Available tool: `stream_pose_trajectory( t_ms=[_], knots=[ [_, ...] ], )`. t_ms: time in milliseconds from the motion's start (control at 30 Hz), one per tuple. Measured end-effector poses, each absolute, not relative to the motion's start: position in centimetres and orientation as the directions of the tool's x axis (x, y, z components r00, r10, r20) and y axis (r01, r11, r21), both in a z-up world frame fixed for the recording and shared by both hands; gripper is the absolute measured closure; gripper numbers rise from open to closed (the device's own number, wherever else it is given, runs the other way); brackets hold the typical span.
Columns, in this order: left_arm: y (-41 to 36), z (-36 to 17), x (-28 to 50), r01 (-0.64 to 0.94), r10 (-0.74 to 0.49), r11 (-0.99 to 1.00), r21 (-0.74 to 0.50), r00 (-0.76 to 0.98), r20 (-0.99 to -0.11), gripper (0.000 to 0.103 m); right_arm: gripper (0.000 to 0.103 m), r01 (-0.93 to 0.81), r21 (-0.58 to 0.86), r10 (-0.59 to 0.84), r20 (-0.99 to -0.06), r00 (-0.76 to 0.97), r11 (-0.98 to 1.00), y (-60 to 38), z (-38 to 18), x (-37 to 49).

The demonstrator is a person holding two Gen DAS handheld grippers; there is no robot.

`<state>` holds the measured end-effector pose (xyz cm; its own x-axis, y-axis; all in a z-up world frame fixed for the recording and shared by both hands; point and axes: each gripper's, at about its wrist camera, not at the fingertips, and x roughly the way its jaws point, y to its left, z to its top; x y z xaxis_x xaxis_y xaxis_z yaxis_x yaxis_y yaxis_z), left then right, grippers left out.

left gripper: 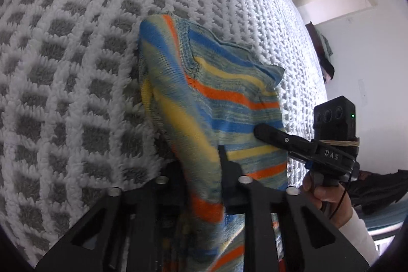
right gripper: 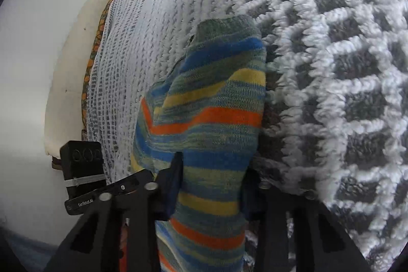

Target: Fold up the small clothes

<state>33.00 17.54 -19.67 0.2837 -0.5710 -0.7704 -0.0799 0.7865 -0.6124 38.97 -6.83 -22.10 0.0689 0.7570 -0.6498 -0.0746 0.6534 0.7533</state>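
Striped knit sweater (left gripper: 204,93), one, hangs lengthwise away from two claws, left claw (left gripper: 201,182) and right claw (right gripper: 211,185), both clamped on it, above a waffle-textured blanket (left gripper: 76,68).

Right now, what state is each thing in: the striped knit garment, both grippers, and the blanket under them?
Striped knit garment: lifted, draped, gripped at two places, upper part touching the blanket.
Left gripper: shut on the garment.
Right gripper: shut on the garment.
Grey-and-white blanket: spread flat beneath.

Both wrist views close, perhaps downward
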Motion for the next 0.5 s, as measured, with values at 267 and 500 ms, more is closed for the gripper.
stream_pose_trajectory(
  t_ms=[267,500],
  knots=[
    [17.2,-10.2,26.1,-0.032,-0.472,0.821,-0.57,0.524,-0.709,0.09,0.079,-0.494,0.5,0.664,-0.709,0.238,0.711,-1.1,-10.1,33.7],
    [24.8,-1.4,22.7,-0.075,-0.303,0.873,-0.482,0.691,-0.656,0.088,0.079,-0.643,0.515,0.779,-0.59,0.214,0.567,6.4,-1.9,34.0]
  ],
)
